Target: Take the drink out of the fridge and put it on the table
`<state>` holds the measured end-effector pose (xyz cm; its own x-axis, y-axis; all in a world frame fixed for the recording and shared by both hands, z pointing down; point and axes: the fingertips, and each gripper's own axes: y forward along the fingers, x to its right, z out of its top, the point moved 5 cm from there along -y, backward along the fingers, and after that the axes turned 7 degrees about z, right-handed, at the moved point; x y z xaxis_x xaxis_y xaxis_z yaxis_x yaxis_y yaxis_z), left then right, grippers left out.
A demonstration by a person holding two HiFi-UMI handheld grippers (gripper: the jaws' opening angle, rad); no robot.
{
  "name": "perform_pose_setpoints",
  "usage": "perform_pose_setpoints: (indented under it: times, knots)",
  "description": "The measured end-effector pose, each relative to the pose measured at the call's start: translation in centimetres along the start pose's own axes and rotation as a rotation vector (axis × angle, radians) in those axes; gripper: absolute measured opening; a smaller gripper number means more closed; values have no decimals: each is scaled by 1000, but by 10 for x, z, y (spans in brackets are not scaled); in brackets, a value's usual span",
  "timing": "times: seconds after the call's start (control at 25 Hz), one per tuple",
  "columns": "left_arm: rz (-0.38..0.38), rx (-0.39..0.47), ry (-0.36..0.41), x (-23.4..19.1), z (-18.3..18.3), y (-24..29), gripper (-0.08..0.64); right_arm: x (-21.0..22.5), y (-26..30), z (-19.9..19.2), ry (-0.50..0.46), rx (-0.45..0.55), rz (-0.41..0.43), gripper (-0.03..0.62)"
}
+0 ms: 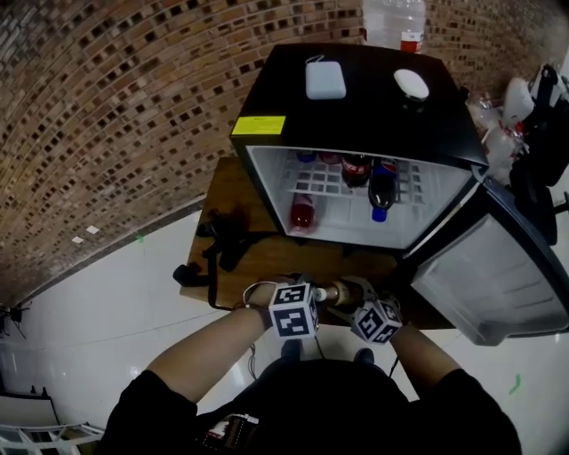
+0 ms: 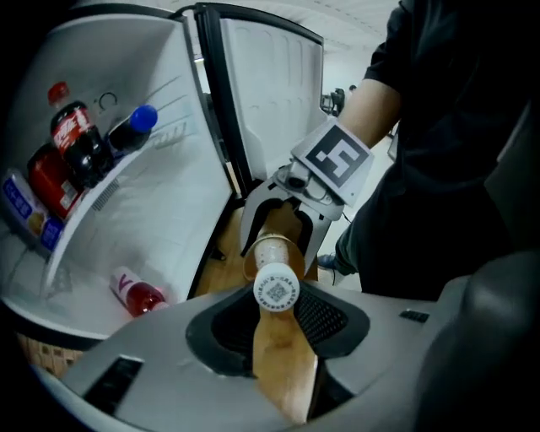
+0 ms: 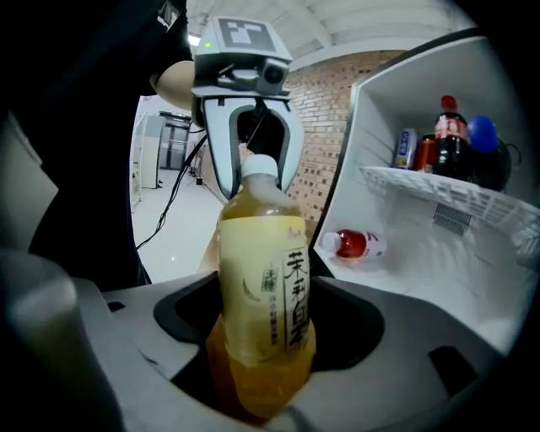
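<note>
Bottle [image 3: 261, 295] level, cap [image 3: 259, 166] toward left tongs [image 3: 256, 181]

tea bottle [image 1: 331, 293] mostly hidden in head view, clear bottle [image 1: 394, 19] cropped above

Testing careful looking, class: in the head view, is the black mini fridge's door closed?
No, the black mini fridge has its door swung open, showing bottles inside.
</note>
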<state>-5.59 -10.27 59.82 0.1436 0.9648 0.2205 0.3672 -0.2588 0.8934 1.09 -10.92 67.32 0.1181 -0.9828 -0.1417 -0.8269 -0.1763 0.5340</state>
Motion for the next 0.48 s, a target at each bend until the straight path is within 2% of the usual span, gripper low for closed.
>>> perform_pose_setpoints:
  times: [0.08,0.16,0.2,0.28,0.32,0.44,0.48]
  knots:
    - [9,-24,48,2,7,-6,137,-1,2,5,7,38,9,322]
    - [27,8,62,1,17,-12,135,5,-2,9,37,81,1,319]
    - [41,53,55,-1,23,-14,130,9,-5,10,73,107,-5,317]
    - [88,180,4,-9,39,-19,2,17,-10,5,181,175,-26,313]
    - [115,236,-30,-13,45,-19,0,20,-12,1,226,208,-41,311]
    - [178,348,-111,-21,44,-13,53,24,-14,-7,259,265,-70,311]
    - [183,380,-150,-21,38,-10,139,24,-13,-7,245,273,-68,311]
